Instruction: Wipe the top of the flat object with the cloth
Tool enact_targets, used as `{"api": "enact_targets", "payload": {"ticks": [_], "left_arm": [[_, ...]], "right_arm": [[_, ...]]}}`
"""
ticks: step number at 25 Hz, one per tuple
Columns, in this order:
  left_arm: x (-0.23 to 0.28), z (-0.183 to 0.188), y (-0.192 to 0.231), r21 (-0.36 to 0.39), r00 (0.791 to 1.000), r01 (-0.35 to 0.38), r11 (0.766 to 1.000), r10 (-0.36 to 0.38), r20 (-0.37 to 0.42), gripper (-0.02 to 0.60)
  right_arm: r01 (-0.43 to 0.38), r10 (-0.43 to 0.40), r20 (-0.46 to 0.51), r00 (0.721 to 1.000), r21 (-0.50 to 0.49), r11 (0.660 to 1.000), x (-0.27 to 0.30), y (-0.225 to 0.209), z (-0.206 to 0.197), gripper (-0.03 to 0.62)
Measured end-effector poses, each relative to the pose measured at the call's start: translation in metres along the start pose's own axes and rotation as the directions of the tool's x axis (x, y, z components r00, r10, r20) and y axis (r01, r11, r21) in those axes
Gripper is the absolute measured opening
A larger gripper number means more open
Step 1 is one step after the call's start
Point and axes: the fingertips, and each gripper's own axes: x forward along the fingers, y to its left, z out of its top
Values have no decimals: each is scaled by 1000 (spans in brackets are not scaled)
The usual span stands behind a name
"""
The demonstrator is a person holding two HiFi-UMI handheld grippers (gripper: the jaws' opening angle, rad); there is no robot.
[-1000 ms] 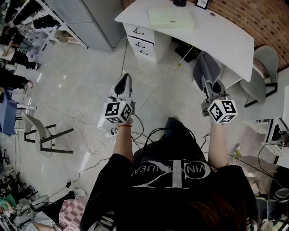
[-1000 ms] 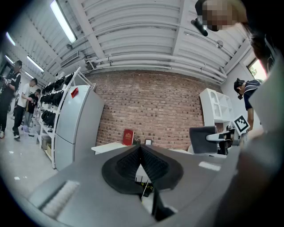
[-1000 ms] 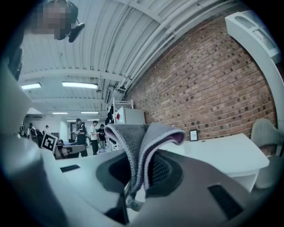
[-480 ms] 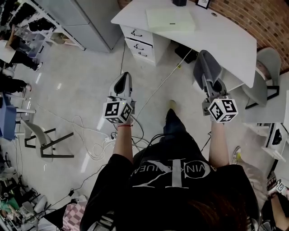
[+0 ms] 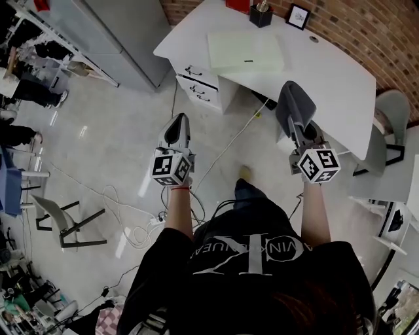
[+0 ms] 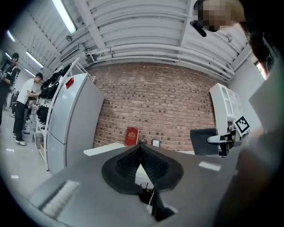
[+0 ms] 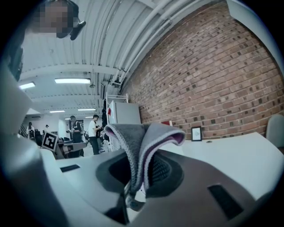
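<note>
A glossy pale floor (image 5: 118, 131) fills most of the head view, in a brick-walled workroom. Nearest is the person's black shirt (image 5: 249, 275). Its big pale lettering runs upside down and creased, and I can make out only scraps of letters, no whole word. Each arm carries a cube of black-and-white square markers with no words on them.

The left hand-held gripper (image 5: 177, 125) points ahead over the floor. Its own view shows the jaws brought together at the tips with nothing between them. The right hand-held gripper (image 5: 304, 133) is clamped on the grey cloth (image 7: 143, 135), which folds up and over the jaws, with a pink-edged face showing inside the fold.

Ahead is the white surface (image 5: 327, 72). Over the last second it has slid lower and fuller into the head view. A black pen pot (image 5: 260, 13) and a small framed picture (image 5: 298, 16) at its back edge now show whole, so the person is walking up to it.

The pale green mat (image 5: 247, 51), the flat thing to wipe, lies on the surface toward its left end, well apart from the cloth. I judge the approach under way and the wiping not begun. A red book (image 6: 132, 136) stands against the brick wall, its cover print too small to read.
</note>
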Motion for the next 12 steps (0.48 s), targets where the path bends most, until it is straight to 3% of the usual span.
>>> {"api": "enact_targets", "payload": {"ticks": [12], "left_arm": [[121,-1,28,6,1000,-25,1000,25,3,12]], "right_arm": [[-65,65,-48,997,0,998,109,-64,8,60]]}}
